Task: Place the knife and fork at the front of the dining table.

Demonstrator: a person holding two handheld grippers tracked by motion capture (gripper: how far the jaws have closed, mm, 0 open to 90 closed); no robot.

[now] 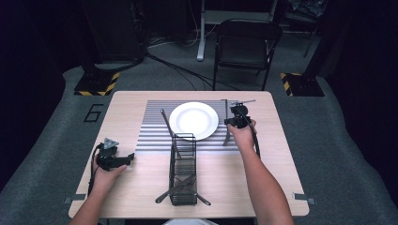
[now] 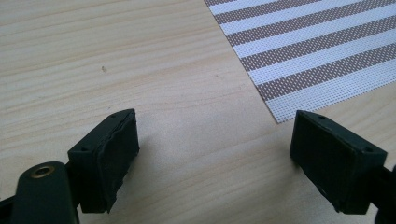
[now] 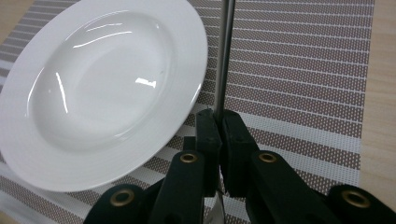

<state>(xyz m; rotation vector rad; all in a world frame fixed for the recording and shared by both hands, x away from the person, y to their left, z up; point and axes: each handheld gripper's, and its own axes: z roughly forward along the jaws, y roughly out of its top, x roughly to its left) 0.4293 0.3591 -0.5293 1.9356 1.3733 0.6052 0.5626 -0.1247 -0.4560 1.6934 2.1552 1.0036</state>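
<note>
Right of the plate, my right claw pinches a utensil handle; next: lay it flat. Left claw spread, idle.

- A striped placemat lies on the far half of the table
- A plate sits on the placemat
- A utensil lies just left of the plate
- A wire rack stands near of the plate, with utensils in its near end
- A chair stands beyond the table's far edge

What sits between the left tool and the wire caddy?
Bare wooden table, seen in the high view, separates the left tool from the wire caddy.
</note>
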